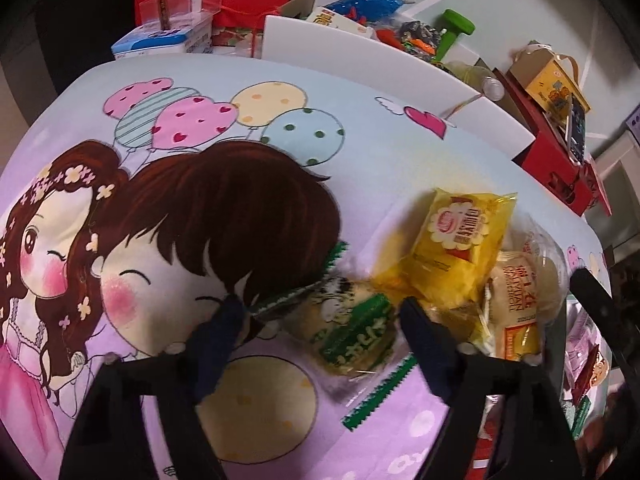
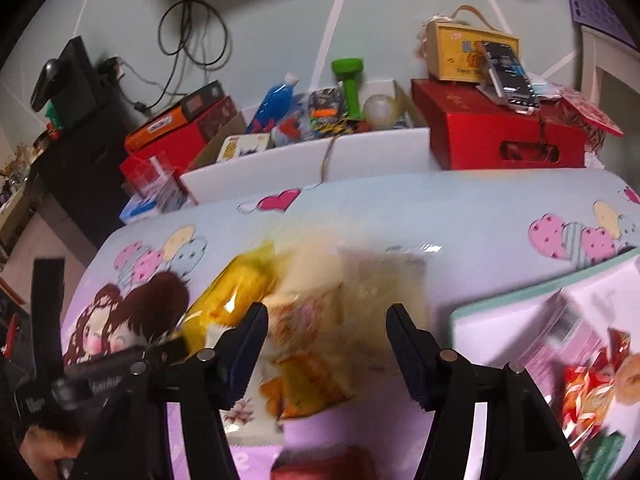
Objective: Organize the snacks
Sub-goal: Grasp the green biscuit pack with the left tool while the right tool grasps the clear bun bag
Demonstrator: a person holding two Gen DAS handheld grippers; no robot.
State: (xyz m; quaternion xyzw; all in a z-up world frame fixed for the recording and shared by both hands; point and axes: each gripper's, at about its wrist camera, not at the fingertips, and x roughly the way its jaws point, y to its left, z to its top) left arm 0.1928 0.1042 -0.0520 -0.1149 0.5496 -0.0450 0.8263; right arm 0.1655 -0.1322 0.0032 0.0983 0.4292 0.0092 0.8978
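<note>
In the left wrist view, the left gripper [image 1: 320, 312] straddles a green-striped snack packet [image 1: 352, 332] on the cartoon cloth [image 1: 200, 120], jaws part-open and not visibly pressing (its crinkly wrapper could slide out sideways). A yellow biscuit packet [image 1: 452, 240] and a pale bun packet [image 1: 516, 304] crowd its far side, so a pinch may catch them too.

In the right wrist view, the right gripper [image 2: 326, 328] stands fairly wide over a blurred heap of wrapped snacks [image 2: 304, 344]; no grip is evident. A mint-edged tray [image 2: 520, 304] lies just right, red boxes [image 2: 500, 132] behind.
</note>
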